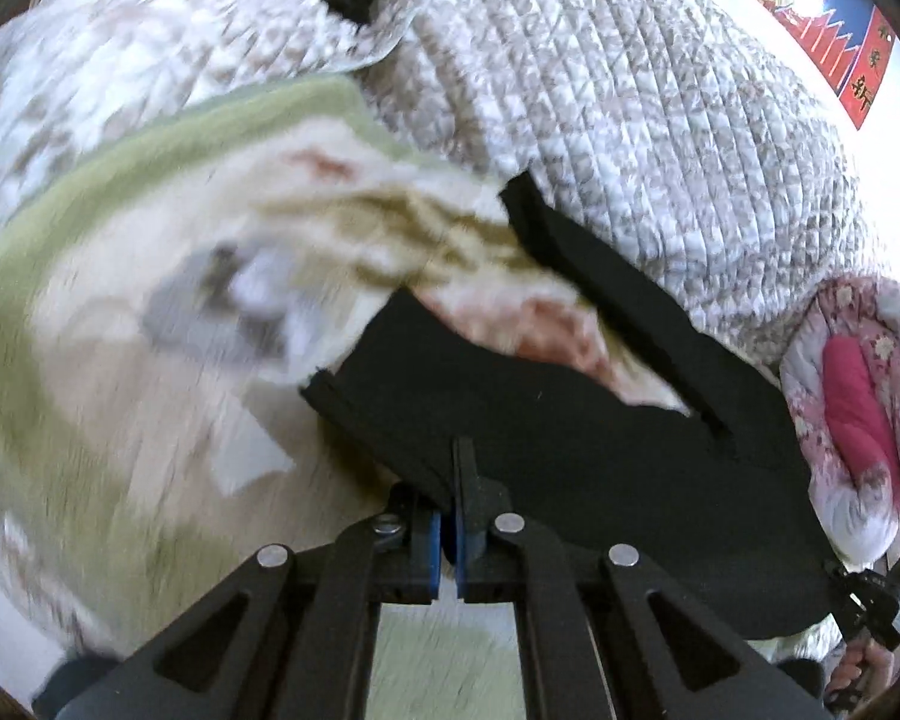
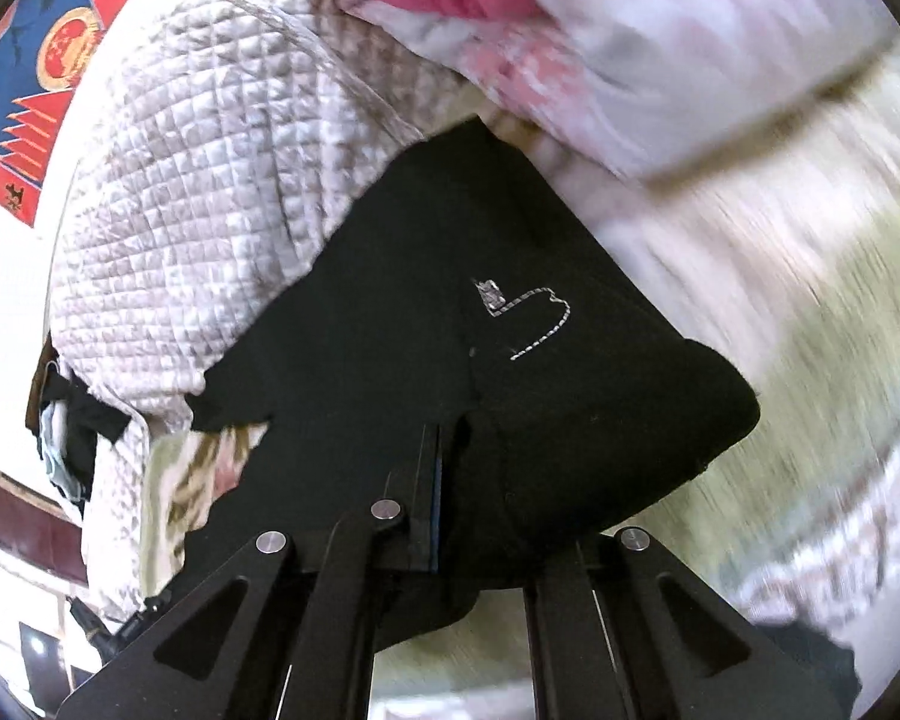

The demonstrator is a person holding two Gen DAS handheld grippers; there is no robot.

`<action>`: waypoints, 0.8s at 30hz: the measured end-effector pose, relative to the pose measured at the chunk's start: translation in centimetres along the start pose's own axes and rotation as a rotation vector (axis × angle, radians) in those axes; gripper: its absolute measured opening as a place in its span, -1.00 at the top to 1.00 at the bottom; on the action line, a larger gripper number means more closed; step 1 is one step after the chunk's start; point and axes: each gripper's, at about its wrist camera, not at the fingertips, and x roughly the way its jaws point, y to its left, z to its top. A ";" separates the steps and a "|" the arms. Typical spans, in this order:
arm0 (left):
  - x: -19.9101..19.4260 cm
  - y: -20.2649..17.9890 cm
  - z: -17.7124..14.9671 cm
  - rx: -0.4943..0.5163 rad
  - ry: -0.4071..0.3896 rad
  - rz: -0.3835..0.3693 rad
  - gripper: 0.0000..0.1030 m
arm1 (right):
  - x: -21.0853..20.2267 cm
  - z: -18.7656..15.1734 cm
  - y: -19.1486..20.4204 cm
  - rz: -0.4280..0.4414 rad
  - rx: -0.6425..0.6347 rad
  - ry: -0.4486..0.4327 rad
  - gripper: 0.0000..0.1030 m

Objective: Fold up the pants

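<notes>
The black pants (image 1: 570, 420) lie lifted over a blanket, one leg (image 1: 600, 276) trailing up toward the quilt. In the left wrist view my left gripper (image 1: 453, 468) is shut on a folded edge of the pants, with the cloth pinched between the blue pads. In the right wrist view the pants (image 2: 390, 312) hang in front of the camera and show a white stitched emblem (image 2: 531, 318). My right gripper (image 2: 444, 438) is shut on the black cloth, which drapes over and hides its right finger.
A cream blanket with a green border (image 1: 120, 192) lies under the pants. Behind it is a grey-white quilted cover (image 1: 630, 90). A pink floral duvet (image 1: 858, 396) sits at the right. A hand (image 1: 858, 666) shows at the lower right. A red and blue wall poster (image 2: 36, 90) hangs behind.
</notes>
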 end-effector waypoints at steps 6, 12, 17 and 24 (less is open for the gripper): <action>0.7 0.6 -2.1 -0.021 0.040 0.017 0.92 | -0.4 -0.3 0.2 -0.016 -0.031 -0.003 0.92; 0.9 0.5 -2.9 0.000 0.058 0.025 0.92 | 0.0 -0.8 -1.4 -0.046 -0.016 0.023 0.91; 0.3 0.7 -3.2 0.020 0.054 0.048 0.82 | -0.8 -1.1 -1.7 -0.046 -0.020 0.027 0.64; -3.3 2.0 -1.0 0.009 -0.051 0.175 0.77 | -6.3 -1.1 -2.5 -0.247 -0.058 -0.115 0.11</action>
